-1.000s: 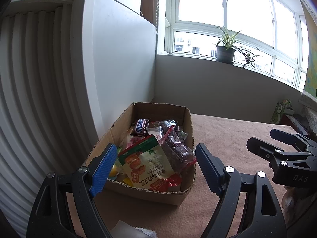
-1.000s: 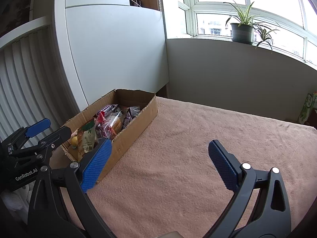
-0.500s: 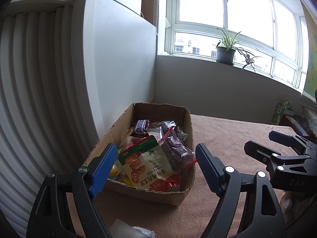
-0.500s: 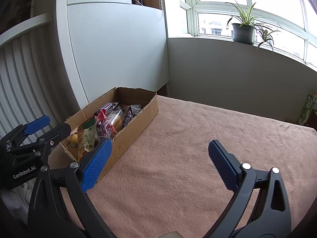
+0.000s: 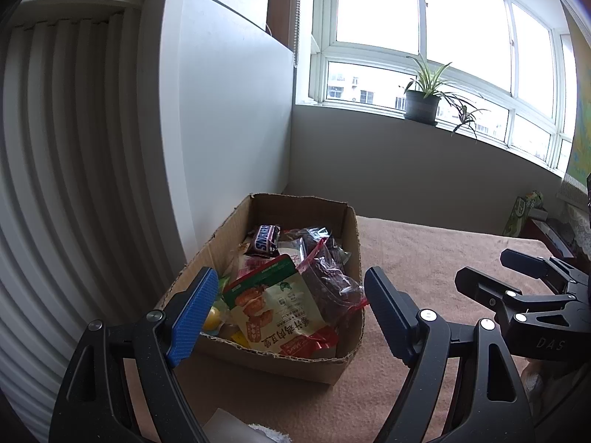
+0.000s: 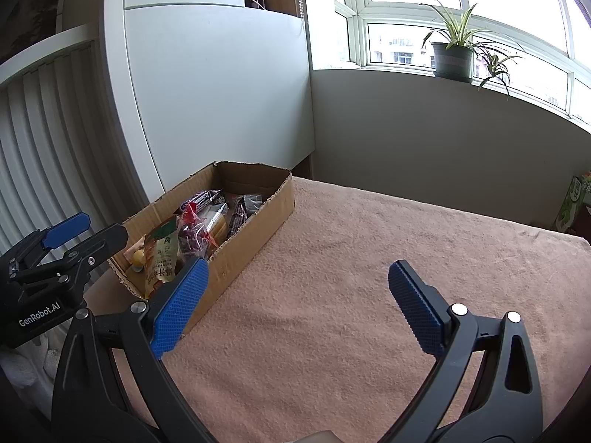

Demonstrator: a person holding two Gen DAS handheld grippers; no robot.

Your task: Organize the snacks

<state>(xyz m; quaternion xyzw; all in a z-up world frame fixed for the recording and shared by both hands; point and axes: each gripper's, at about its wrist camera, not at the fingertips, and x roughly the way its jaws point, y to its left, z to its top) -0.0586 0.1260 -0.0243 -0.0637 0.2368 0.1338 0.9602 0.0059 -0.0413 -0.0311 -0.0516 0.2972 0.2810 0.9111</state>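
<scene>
An open cardboard box (image 5: 352, 236) (image 6: 255, 225) full of snacks stands at the left end of a table with a pink cloth (image 6: 351, 277). On top lie a green and red pouch (image 5: 280, 306) (image 6: 160, 254), a dark red bag (image 5: 327, 277) (image 6: 192, 234) and a Snickers bar (image 5: 266, 240). My left gripper (image 5: 290, 310) hangs open just before the box's near end, nothing between its fingers. My right gripper (image 6: 297, 304) is open over bare cloth to the right of the box. Each gripper shows at the edge of the other's view.
A white cabinet (image 6: 218, 92) and a ribbed white wall (image 5: 55, 184) stand close behind and left of the box. A potted plant (image 6: 454, 51) sits on the windowsill. A green carton (image 6: 574, 203) stands at the table's far right.
Both grippers stay open. The right gripper has drifted a little toward the left and lower in the left wrist view; the box appears slightly nearer in the right wrist view.
</scene>
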